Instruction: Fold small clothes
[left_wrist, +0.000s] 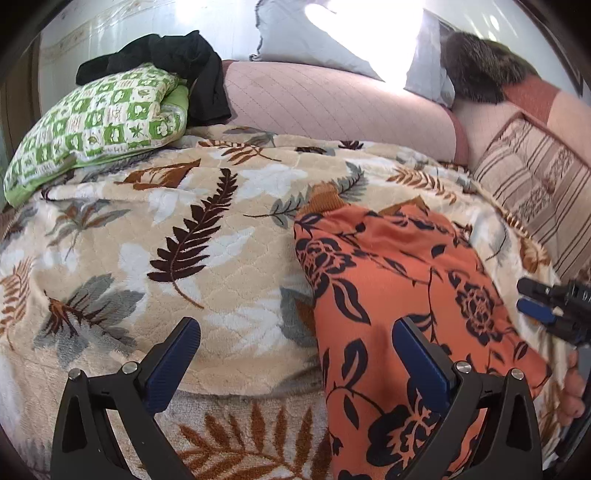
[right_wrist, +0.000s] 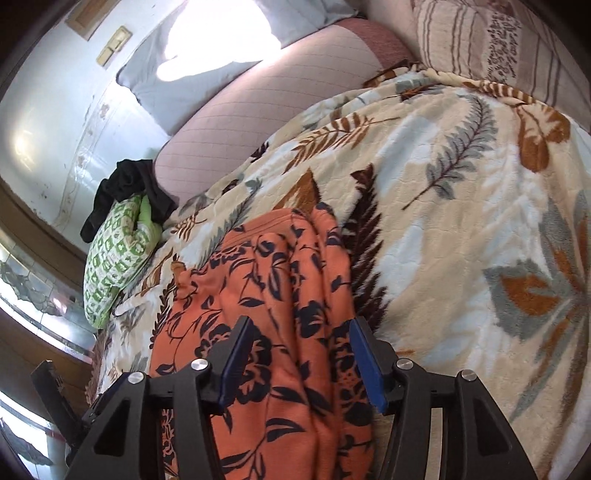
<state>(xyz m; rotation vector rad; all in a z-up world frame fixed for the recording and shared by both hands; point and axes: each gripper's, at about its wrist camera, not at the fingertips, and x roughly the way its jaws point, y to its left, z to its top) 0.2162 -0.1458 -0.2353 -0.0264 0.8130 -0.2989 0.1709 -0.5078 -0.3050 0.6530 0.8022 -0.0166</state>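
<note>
An orange garment with dark flower print (left_wrist: 402, 295) lies folded lengthwise on a leaf-patterned blanket (left_wrist: 207, 229). My left gripper (left_wrist: 295, 334) is open, just above the garment's near left edge, holding nothing. The right gripper (left_wrist: 532, 299) shows at the garment's right edge in the left wrist view. In the right wrist view the garment (right_wrist: 273, 295) runs away from me in long folds, and my right gripper (right_wrist: 301, 334) is open with its jaws standing either side of the near end, not closed on the cloth.
A green and white pillow (left_wrist: 96, 125) with a black garment (left_wrist: 184, 62) on it lies at the far left. A pink quilted bolster (left_wrist: 332, 99) and a striped cushion (left_wrist: 535, 184) line the back and right. The blanket (right_wrist: 461, 221) spreads right of the garment.
</note>
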